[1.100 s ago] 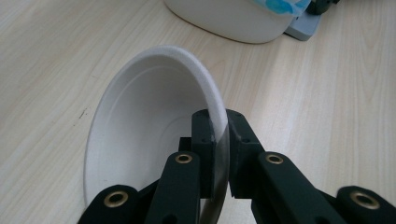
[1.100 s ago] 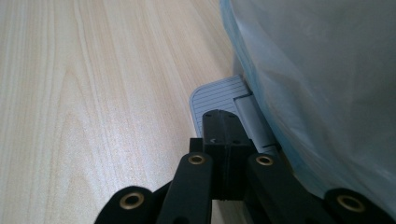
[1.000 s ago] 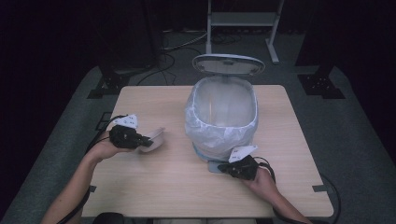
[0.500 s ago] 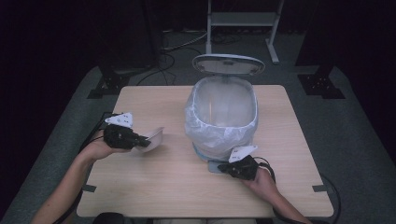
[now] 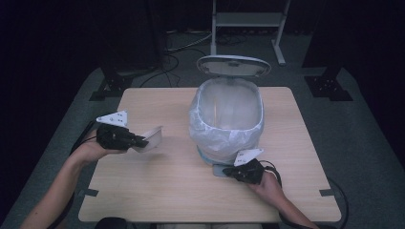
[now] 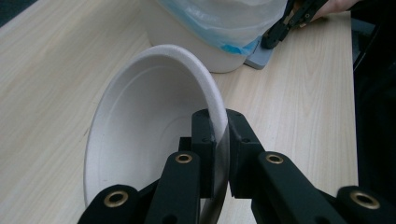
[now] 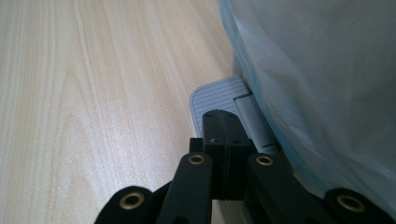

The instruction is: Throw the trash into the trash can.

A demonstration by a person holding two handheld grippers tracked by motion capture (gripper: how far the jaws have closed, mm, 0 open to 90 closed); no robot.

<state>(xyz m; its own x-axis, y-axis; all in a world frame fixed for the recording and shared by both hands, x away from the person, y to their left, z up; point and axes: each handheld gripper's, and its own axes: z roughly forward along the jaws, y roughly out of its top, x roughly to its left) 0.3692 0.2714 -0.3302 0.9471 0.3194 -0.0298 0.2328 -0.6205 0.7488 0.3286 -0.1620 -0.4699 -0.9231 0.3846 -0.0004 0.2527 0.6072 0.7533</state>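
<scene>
Left gripper view: hand-held gripper (image 6: pixel 216 140) pinches bowl (image 6: pixel 149 130) rim.

Table (image 5: pixel 157 191): pale wood-grain top, matt, smooth. Bowl (image 6: pixel 140 135): white foam or pressed-pulp look, matt, finely grainy rim. Bin liner (image 5: pixel 210 136): thin translucent plastic film, crinkled, slight sheen, bluish edge. Bin (image 6: pixel 187 46): off-white hard plastic, smooth, satin. Pedal (image 7: pixel 217 100): grey plastic, ribbed, matt. Left gripper (image 6: pixel 219 149) & right gripper (image 7: pixel 224 135): black matt plastic w/ brass-coloured rivets.
</scene>
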